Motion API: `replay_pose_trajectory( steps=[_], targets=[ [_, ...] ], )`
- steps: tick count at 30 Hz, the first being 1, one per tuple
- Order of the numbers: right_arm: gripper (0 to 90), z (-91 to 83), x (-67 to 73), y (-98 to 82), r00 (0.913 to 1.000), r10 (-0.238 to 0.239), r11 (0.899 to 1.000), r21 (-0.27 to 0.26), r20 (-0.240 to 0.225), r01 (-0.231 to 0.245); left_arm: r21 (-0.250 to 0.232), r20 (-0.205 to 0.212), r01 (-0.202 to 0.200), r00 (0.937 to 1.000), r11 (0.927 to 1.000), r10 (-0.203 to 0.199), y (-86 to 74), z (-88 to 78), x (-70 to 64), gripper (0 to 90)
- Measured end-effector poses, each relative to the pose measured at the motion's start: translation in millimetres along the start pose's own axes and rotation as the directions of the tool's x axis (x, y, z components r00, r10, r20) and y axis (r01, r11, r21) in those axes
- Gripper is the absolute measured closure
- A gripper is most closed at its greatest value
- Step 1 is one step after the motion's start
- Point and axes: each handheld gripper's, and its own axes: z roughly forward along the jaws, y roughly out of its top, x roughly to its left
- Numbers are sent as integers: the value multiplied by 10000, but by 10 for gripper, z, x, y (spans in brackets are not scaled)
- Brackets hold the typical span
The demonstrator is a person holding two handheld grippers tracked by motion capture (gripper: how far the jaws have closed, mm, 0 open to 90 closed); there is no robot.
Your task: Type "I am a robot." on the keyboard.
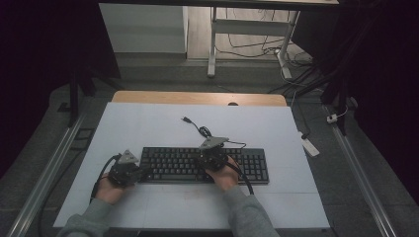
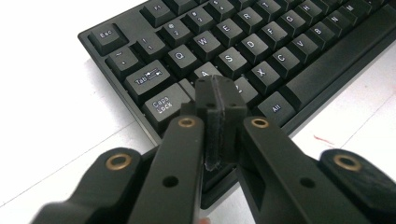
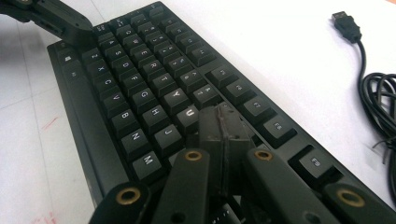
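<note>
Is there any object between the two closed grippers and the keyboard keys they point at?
Nothing visible is in the way. The left gripper, jaws shut, sits right over the keyboard near the A key. The right gripper, also shut, is over the keys beside U. The cable lies off to the side on the table.

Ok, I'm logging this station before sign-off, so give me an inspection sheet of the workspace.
Surface: white table top, faint red marks near the keyboard.
Job's things: black keyboard lying flat, its USB plug loose on the table.
Clutter: nothing seen.
Grippers: left gripper shut, tip over the A key; right gripper shut, tip by the U key.
Cables: keyboard cable coiled behind the keyboard.
Surroundings: dark room, desk frame and floor wires beyond.
</note>
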Motion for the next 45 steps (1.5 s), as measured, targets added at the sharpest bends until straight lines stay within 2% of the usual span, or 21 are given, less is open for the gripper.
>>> replay_pose_trajectory(
  steps=[16, 22, 28, 31, 34, 41, 43, 45],
  targets=[
    [893, 119, 4, 30, 9998, -120, 9998, 139, 139, 118, 126, -10, -36, 10000, 9999, 36, -9, 22, 3, 889],
    [895, 160, -3, 16, 9999, -104, 9990, 429, 120, 99, 118, 0, -31, 10000, 9999, 31, -11, 23, 3, 889],
    [896, 149, 2, 30, 9999, -101, 9987, 510, 100, 96, 102, -4, -20, 10000, 9999, 21, -10, 20, 4, 889],
    [896, 102, 10, 47, 10000, -83, 9996, 274, 52, 82, -72, 39, 64, 10000, 10000, -63, -6, 2, 8, 886],
    [896, 81, 14, 51, 9999, -121, 9995, 282, 68, 119, -182, 41, 106, 9999, 9998, -106, -1, -16, 12, 883],
    [893, 15, 25, 60, 9999, -130, 9999, 31, -32, 130, -537, 79, 216, 9997, 9983, -212, 7, -72, 19, 832],
    [874, 9, 27, 60, 9999, -112, 9999, -15, -43, 112, -667, 66, 271, 9996, 9974, -267, 7, -85, 21, 793],
    [804, -16, 21, 63, 10000, -51, 10000, -69, -53, 51, -769, 63, 317, 9995, 9965, -313, 8, -97, 27, 739]
  ],
)
